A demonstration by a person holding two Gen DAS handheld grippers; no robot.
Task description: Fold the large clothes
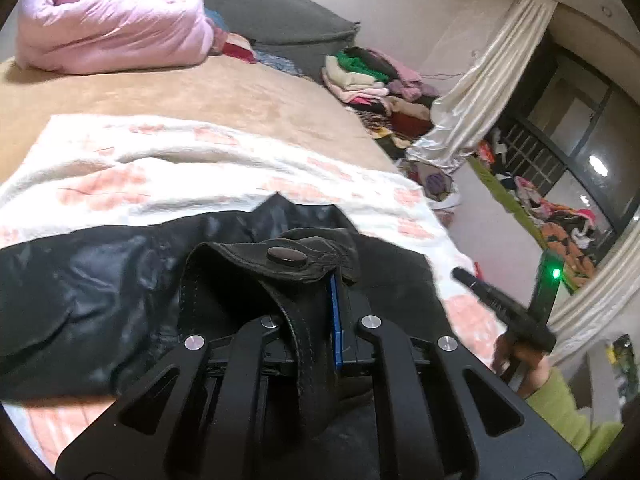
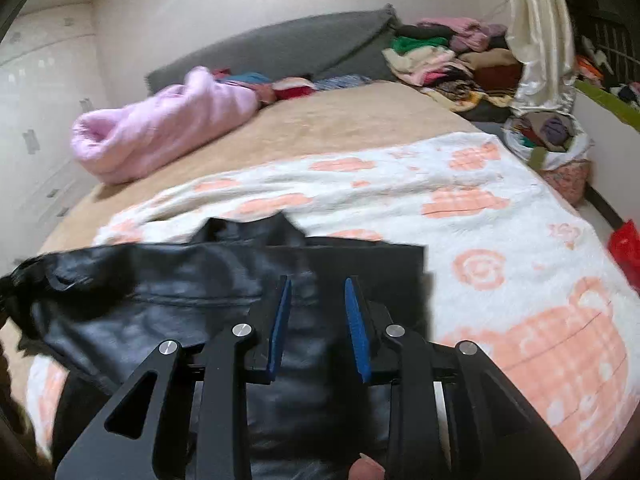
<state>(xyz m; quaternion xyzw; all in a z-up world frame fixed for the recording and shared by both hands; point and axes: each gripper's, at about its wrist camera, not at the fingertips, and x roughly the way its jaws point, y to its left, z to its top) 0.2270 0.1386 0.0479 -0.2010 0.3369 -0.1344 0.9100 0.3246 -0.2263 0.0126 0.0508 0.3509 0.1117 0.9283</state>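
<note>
A black leather jacket [image 1: 100, 280] lies on a white blanket with pink patterns [image 1: 160, 176] on the bed. My left gripper [image 1: 316, 280] is shut on a black strap of the jacket with a metal snap button [image 1: 285, 256], held up over the garment. The right gripper shows at the right of the left wrist view [image 1: 500, 300], in a hand with a green sleeve. In the right wrist view the jacket [image 2: 168, 308] spreads to the left. My right gripper [image 2: 318, 284] is open just above the jacket, its blue pads [image 2: 280, 328] empty.
A pink duvet [image 1: 108, 28] lies at the head of the tan bed [image 1: 240, 100], by a grey headboard [image 1: 260, 4]. Piles of clothes [image 1: 376, 76] sit beside the bed, under a cream curtain [image 1: 480, 84]. A bag of clothes [image 2: 548, 140] stands on the floor.
</note>
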